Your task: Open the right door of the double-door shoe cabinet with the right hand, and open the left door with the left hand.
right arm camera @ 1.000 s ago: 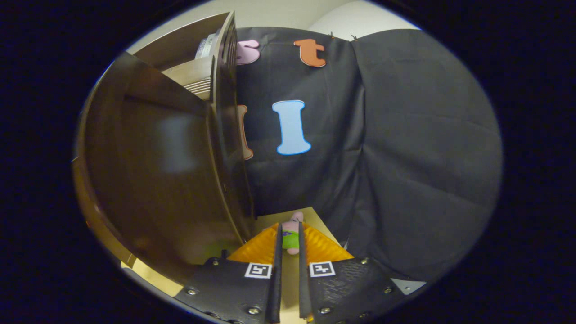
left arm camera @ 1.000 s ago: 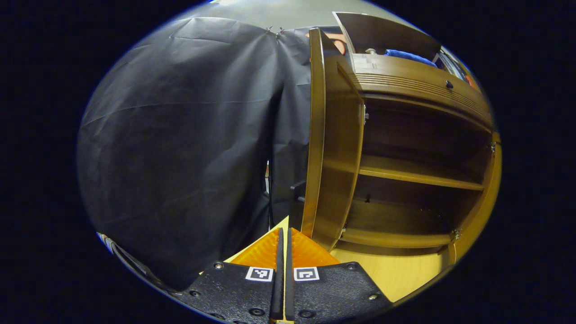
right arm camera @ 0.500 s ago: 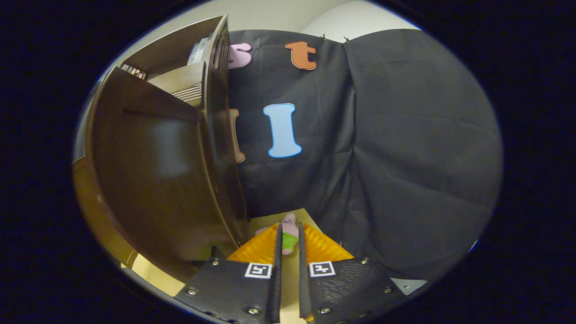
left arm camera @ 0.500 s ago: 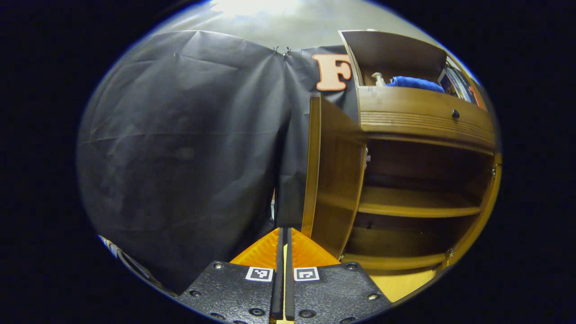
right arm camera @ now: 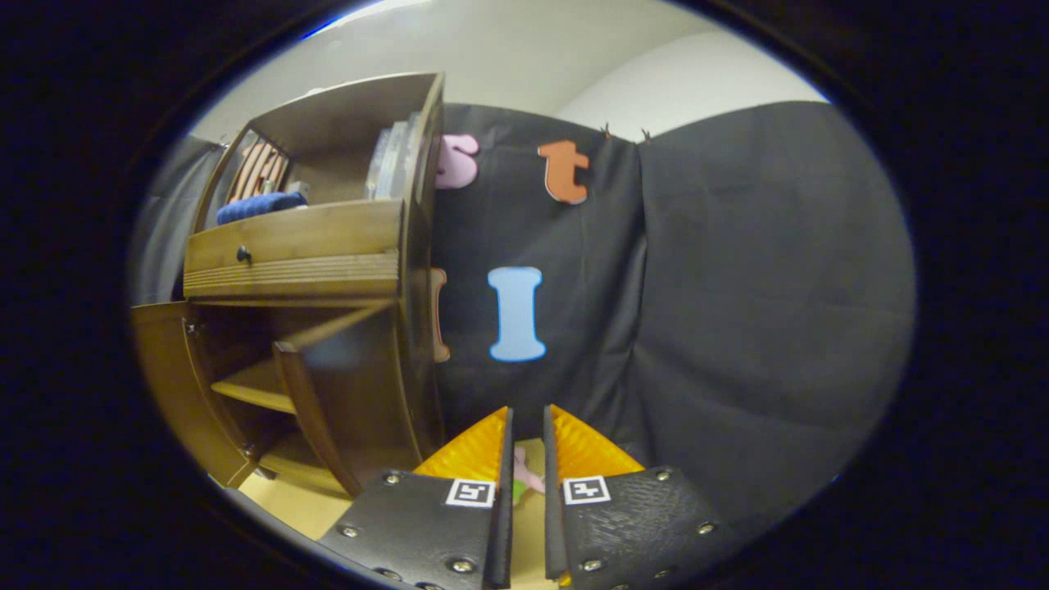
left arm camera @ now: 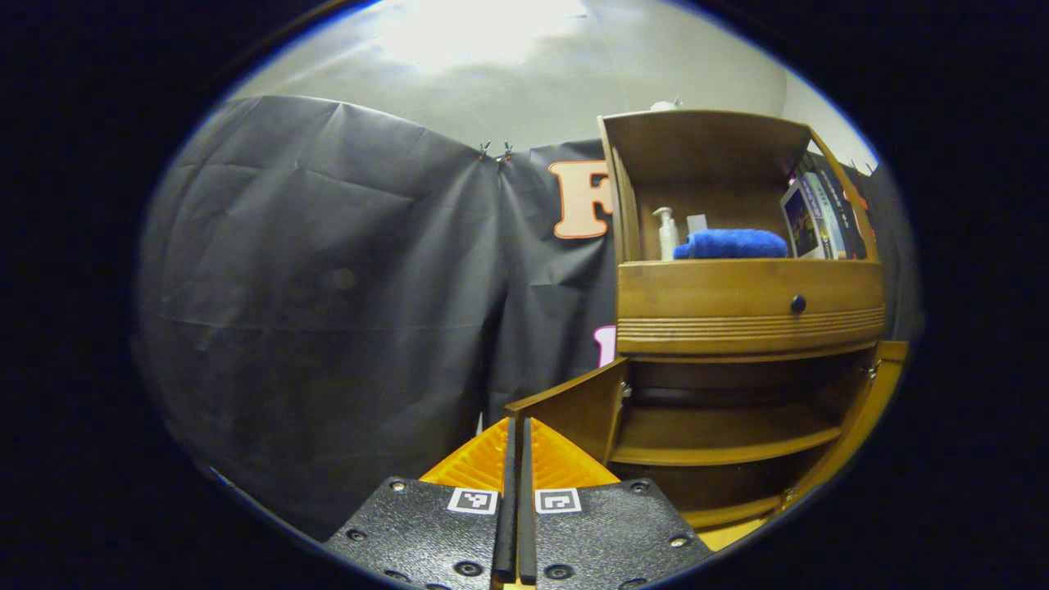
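I judge both brown wooden cabinet doors, left and right, fully open, so my left tongs hang closed and empty, right tongs slightly parted, empty.

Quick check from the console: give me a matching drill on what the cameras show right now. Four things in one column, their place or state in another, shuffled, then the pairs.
Things:
1. left door
2. blue towel
3. drawer knob
4. left gripper

Places or states:
A. fingers closed together, holding nothing
B. lying in the open compartment on top of the cabinet
C. swung open, away from the shelves
D. on the drawer front, under the top compartment

Pairs: 1-C, 2-B, 3-D, 4-A
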Motion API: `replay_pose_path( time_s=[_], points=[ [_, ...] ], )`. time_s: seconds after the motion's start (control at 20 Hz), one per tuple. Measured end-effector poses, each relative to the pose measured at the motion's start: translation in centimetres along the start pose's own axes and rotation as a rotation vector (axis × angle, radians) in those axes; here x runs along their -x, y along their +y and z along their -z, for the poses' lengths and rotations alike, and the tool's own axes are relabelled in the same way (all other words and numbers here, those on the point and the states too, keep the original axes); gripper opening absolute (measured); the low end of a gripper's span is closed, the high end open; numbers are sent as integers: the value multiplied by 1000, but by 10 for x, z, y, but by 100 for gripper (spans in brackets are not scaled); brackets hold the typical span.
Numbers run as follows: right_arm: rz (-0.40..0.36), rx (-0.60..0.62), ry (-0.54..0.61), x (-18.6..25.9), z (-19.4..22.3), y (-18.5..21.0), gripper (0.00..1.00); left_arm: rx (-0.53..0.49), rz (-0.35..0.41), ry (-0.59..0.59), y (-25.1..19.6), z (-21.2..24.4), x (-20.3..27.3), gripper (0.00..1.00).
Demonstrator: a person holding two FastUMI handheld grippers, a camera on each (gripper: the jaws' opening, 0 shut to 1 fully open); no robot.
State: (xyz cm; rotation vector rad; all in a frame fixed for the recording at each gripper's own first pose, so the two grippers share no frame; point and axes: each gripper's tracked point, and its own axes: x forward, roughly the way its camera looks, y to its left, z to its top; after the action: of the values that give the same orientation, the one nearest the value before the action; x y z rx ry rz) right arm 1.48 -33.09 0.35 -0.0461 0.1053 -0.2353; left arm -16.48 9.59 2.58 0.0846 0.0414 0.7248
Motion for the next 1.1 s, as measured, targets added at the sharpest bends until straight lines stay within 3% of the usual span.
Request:
replay_pose_path(
  time_s=[0.05, 0.1, 0.15, 0.25, 0.3, 0.35, 0.4, 0.45, 0.6, 0.85, 0.95, 1.0, 1.05, 1.1],
  points=[
    [-23, 11, -21, 4, -13, 9, 16, 3, 31, 4, -14, -4, 0, 3],
    [-54, 13, -42, 10, -25, 20, 16, 7, 65, 10, -30, -5, -1, 12],
    [-96, 6, -65, 14, -38, 39, 16, 14, 104, 3, -46, -8, 0, 7],
    [-98, 25, -104, 23, -53, 55, 16, 17, 181, -4, -81, -9, -1, 3],
    [-103, 43, -125, 17, -59, 58, 3, 17, 222, -3, -99, -8, -1, 3],
    [-122, 42, -132, 19, -64, 67, 11, 20, 265, 3, -117, -6, 0, 3],
    [-132, 35, -141, 22, -66, 75, 8, 25, 304, 8, -135, -5, 1, 12],
    [-155, 23, -150, 25, -70, 84, 7, 30, 339, 15, -149, -3, 2, 4],
    [-222, 4, -146, 31, -68, 115, 7, 57, 443, 34, -196, 1, 11, 0],
    [-296, 22, -114, 45, -56, 155, 7, 63, 548, 43, -245, 8, 20, 4],
    [-314, 23, -98, 45, -50, 170, 7, 47, 589, 41, -264, 10, 25, 17],
    [-321, 24, -89, 47, -48, 176, 7, 35, 608, 34, -271, 9, 27, 35],
    [-324, 25, -81, 47, -43, 183, 18, 22, 628, 22, -278, 9, 29, 45],
    [-329, 27, -75, 48, -42, 188, 19, 13, 653, 15, -285, 9, 32, 55]
  ],
)
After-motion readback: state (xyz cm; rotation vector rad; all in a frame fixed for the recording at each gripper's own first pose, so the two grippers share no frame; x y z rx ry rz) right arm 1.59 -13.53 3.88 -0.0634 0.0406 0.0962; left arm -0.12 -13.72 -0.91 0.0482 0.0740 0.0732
